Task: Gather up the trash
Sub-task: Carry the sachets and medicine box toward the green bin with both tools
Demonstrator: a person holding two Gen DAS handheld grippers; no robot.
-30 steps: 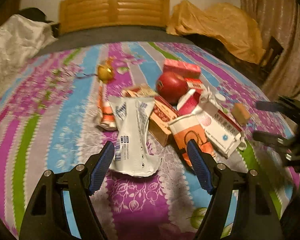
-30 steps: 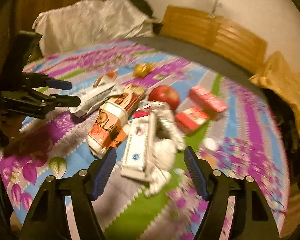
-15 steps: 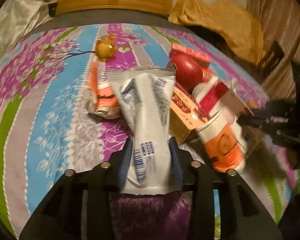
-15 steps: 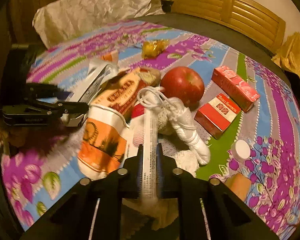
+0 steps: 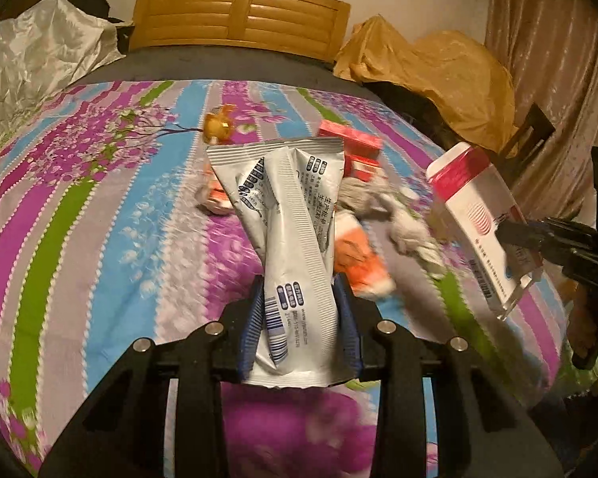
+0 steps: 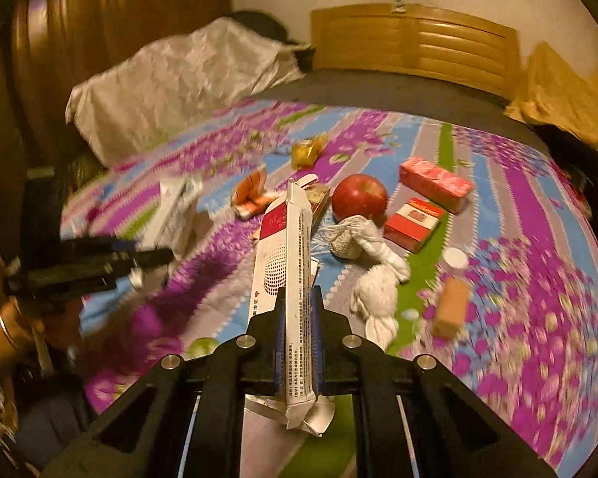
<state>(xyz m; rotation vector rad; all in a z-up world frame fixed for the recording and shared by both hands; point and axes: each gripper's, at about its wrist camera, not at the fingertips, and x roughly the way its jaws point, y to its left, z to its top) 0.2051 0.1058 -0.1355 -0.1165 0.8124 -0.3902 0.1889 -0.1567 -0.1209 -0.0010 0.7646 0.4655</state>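
Left gripper (image 5: 299,318) jaws closed on the bottom end of a silver pouch (image 5: 289,231), held up off the bed (image 5: 79,219). Pouch shows a barcode, blue print and Chinese text, too small to read. Right gripper (image 6: 297,342) jaws clamped tight on a flattened white-and-red box (image 6: 295,263), edge-on and lifted clear; red dot pattern and lines of Chinese print on it, not legible. In the left view the same box (image 5: 478,223) hangs right of the pouch.

Landmark: apple (image 6: 358,197) on the bed. Just right of the apple, a red-and-white pack (image 6: 412,221) with a label I cannot read, and beyond that a red carton (image 6: 434,183). Touching the apple's near side, white rope (image 6: 372,263). Left of the apple, an orange wrapper (image 6: 251,195). Behind the apple, toward the headboard (image 6: 414,44), a yellow candy (image 6: 307,149). Well right and nearer than the apple, a white cap (image 6: 456,258) and a tan block (image 6: 450,306). Bedsheet is striped with purple floral print.
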